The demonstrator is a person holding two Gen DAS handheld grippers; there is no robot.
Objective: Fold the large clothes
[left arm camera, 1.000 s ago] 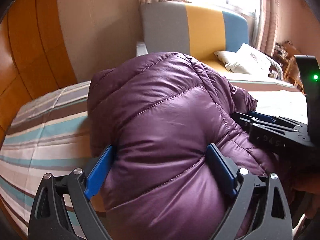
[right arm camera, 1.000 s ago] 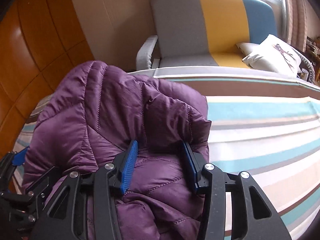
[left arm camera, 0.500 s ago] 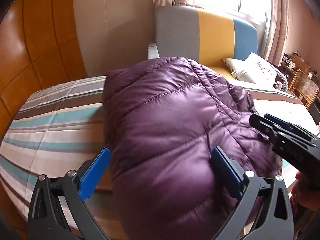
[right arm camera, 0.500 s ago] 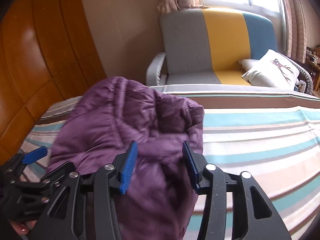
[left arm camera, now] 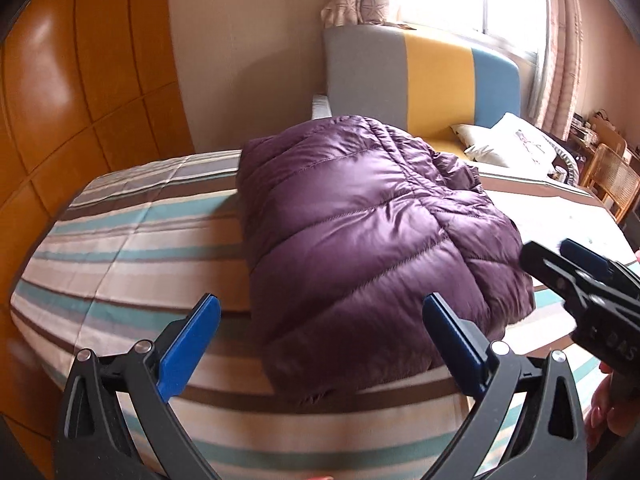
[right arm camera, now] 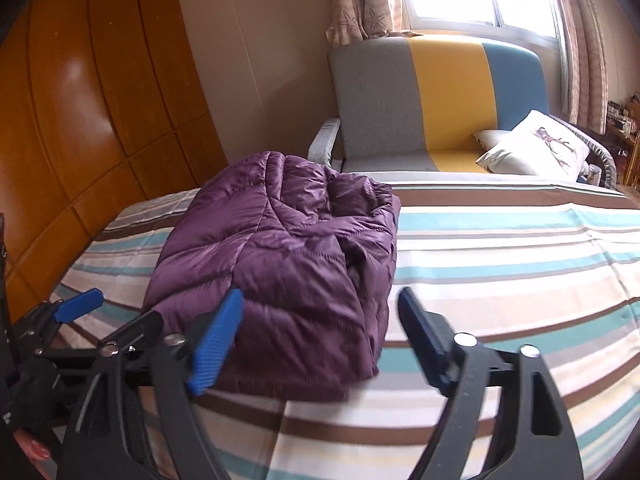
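A purple quilted down jacket [left arm camera: 372,232] lies folded in a compact bundle on the striped bed [left arm camera: 132,240]. It also shows in the right wrist view [right arm camera: 280,280]. My left gripper [left arm camera: 320,328] is open and empty, held back from the jacket's near edge. My right gripper [right arm camera: 320,328] is open and empty, just short of the jacket's near right corner. The right gripper shows at the right of the left wrist view [left arm camera: 580,276]. The left gripper shows at the lower left of the right wrist view [right arm camera: 80,312].
A grey, yellow and blue sofa [right arm camera: 440,100] with white pillows [right arm camera: 532,148] stands behind the bed under a window. An orange wooden wardrobe [right arm camera: 100,100] is on the left. A wicker chair [left arm camera: 612,184] stands at the far right. Bare striped bedcover [right arm camera: 500,260] stretches to the right.
Both grippers have opened, let go of the jacket and drawn back from it. The jacket now rests folded on the bed.
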